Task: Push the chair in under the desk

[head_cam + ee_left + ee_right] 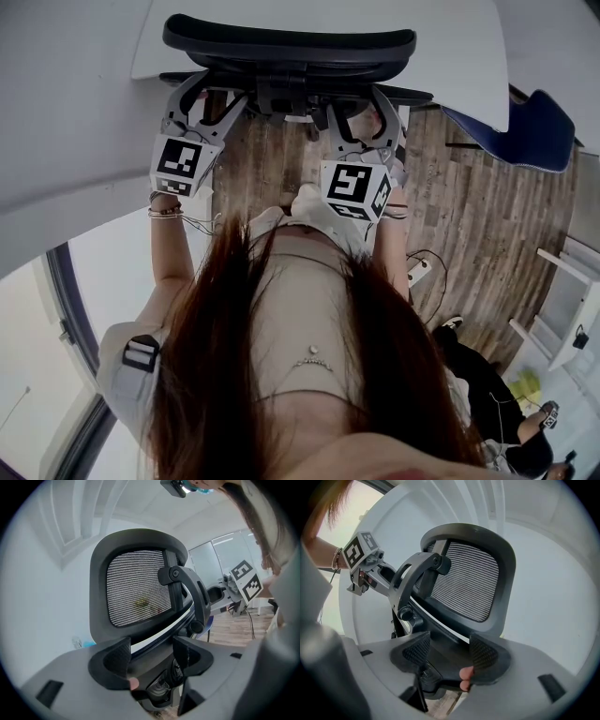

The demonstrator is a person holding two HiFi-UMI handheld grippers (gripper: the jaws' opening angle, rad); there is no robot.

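Note:
A black office chair point(291, 42) with a mesh back stands against the white desk point(459, 47), seen from above. My left gripper point(208, 94) and right gripper point(361, 108) both reach the lower back of the chair, side by side, with their jaws spread wide. From the left gripper point(152, 656), the chair back point(136, 592) fills the view and its lower frame lies between the open jaws. The right gripper point(447, 653) likewise straddles the frame below the mesh back point(468, 583). Whether the jaws touch the frame is unclear.
A blue chair point(525, 127) stands at the desk's right end on the wood floor point(459, 216). A curved white wall point(66, 122) runs along the left, white shelving point(572, 300) is at the right, and another person point(487, 384) sits at lower right.

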